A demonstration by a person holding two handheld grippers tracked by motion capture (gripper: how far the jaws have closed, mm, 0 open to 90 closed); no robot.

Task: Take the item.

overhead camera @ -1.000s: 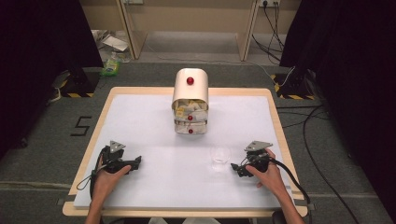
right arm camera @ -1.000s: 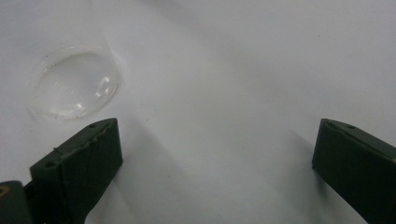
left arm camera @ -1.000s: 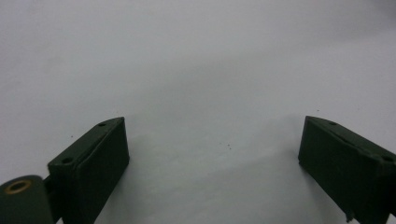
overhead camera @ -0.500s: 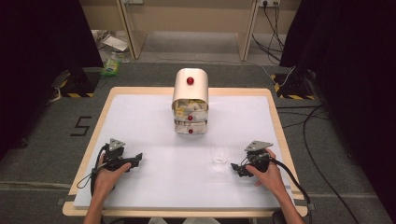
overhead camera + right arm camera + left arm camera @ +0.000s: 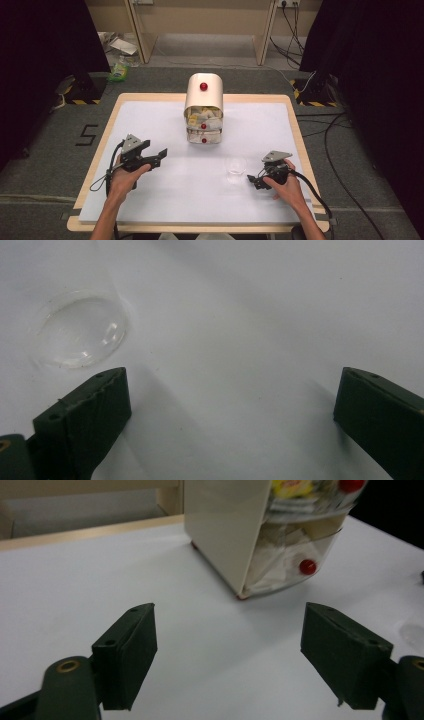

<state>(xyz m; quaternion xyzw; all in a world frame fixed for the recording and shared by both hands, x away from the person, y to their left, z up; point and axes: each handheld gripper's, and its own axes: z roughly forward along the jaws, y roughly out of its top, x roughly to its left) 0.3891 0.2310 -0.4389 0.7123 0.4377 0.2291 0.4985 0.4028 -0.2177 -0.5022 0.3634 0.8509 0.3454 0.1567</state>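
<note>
A wide white-topped counter with a pale wooden rim (image 5: 292,117) sits on grey carpeted floor (image 5: 60,150), and there is a black "5" mark (image 5: 87,135) on that carpet off to the left. Dark curtains (image 5: 45,45) close in both sides, light wooden furniture legs (image 5: 262,30) stand at the back, and black cables (image 5: 345,145) snake along the right.

Toward the back of the counter's middle stands a cream, round-topped small drawer cabinet with red knobs (image 5: 203,107). Its clear drawer fronts show packets inside, but what they are is too small to tell; in the left gripper view its top is cut off by the frame edge.

The left tongs (image 5: 159,156), held in the left hand (image 5: 125,175), hover near the counter's left side with jaws spread wide, nothing between them. The right tongs (image 5: 252,180), in the right hand (image 5: 282,187), rest low at the right, jaws also wide apart and empty.

Just beside the right tongs lies a small clear glass dish (image 5: 235,166), faint against the white; in the right gripper view it is a shallow, round, transparent shape (image 5: 80,330).
</note>
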